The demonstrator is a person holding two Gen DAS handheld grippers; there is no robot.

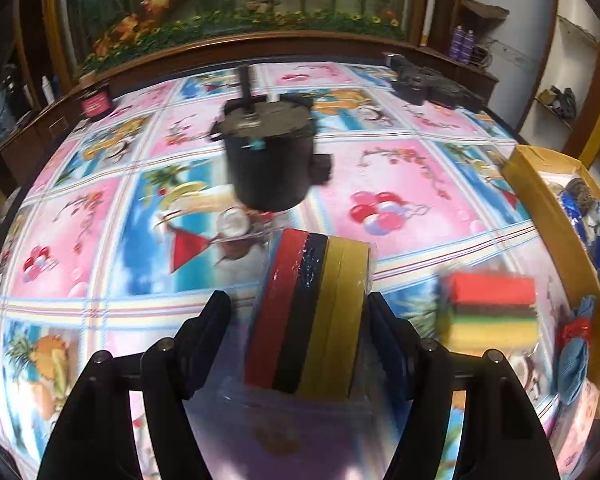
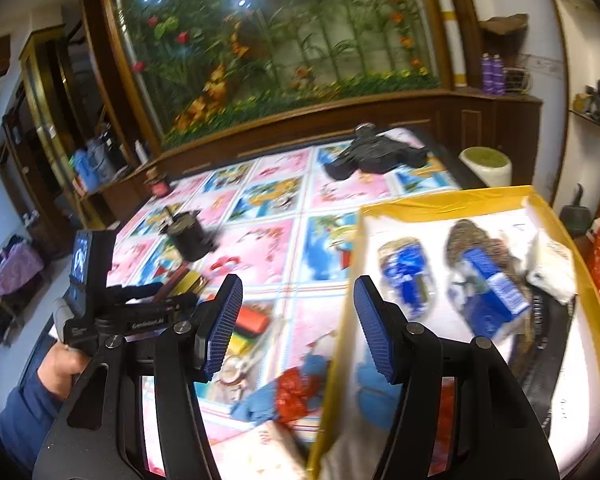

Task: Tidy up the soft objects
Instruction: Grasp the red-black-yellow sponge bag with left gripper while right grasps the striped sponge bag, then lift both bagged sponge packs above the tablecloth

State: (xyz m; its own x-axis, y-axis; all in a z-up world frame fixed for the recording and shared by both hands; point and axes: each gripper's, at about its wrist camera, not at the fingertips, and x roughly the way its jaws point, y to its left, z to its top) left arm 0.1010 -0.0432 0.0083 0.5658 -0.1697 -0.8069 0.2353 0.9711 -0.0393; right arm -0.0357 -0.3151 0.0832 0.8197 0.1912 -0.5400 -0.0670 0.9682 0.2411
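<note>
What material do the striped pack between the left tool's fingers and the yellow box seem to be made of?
Red, black and yellow striped pack: probably foam sponges in clear plastic film, judging by the glossy wrinkles. Open yellow box: likely cardboard with shiny tape or film, judging by its glare.

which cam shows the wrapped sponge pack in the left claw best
Left wrist view: the sponge pack sits large and central between the left claw fingers. The right wrist view shows only a blurred sliver of it behind that claw.

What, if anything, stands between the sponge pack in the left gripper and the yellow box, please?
Another sponge pack lies on the tablecloth between the held sponge pack in the left gripper and the yellow box; lifting over it should clear it.
</note>
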